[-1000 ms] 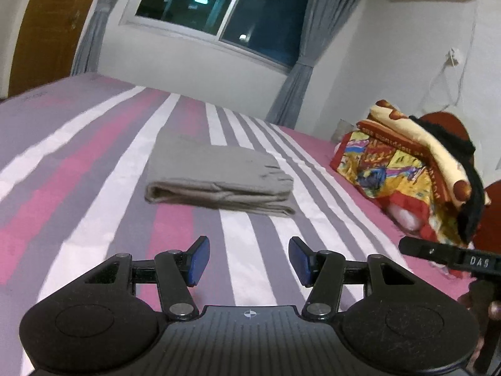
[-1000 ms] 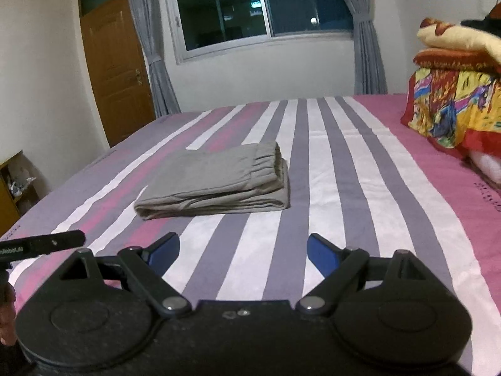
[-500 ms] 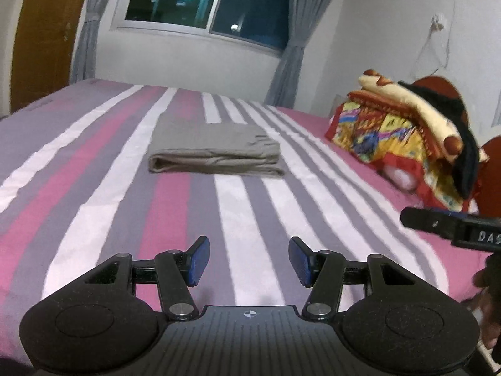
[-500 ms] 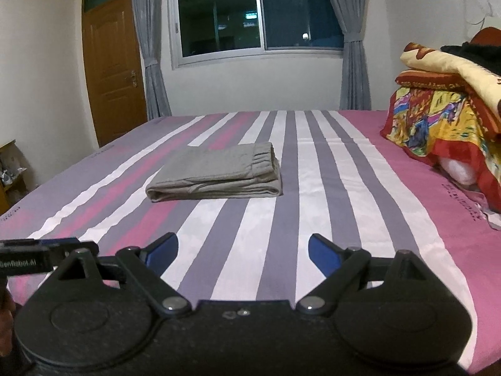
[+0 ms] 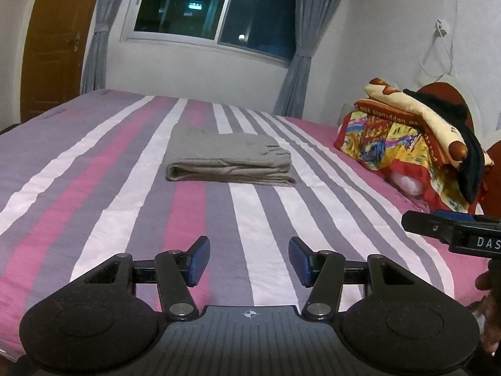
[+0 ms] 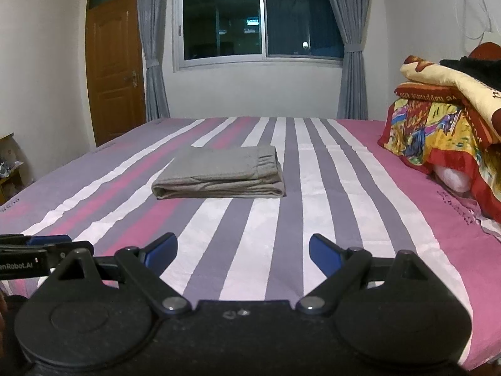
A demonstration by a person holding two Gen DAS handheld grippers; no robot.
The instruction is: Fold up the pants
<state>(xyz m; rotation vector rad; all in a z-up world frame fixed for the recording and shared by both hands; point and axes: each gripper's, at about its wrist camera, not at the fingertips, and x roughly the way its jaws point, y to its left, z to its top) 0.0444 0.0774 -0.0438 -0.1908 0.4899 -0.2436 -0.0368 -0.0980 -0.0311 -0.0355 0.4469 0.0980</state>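
Grey pants (image 5: 228, 159) lie folded into a compact rectangle in the middle of the striped bed (image 5: 94, 206); they also show in the right wrist view (image 6: 222, 174). My left gripper (image 5: 249, 261) is open and empty, held back near the bed's front edge, well short of the pants. My right gripper (image 6: 242, 255) is open and empty, also well back from the pants. The right gripper's finger (image 5: 451, 230) shows at the right edge of the left wrist view, and the left gripper's finger (image 6: 37, 250) shows at the left edge of the right wrist view.
A pile of colourful blankets (image 5: 410, 147) sits at the bed's right side, also in the right wrist view (image 6: 444, 128). A window with grey curtains (image 6: 260, 22) is behind the bed. A wooden door (image 6: 114, 69) is at the far left.
Both grippers have pulled back and away from the folded pants, which now look farther off. Both stay open and empty.
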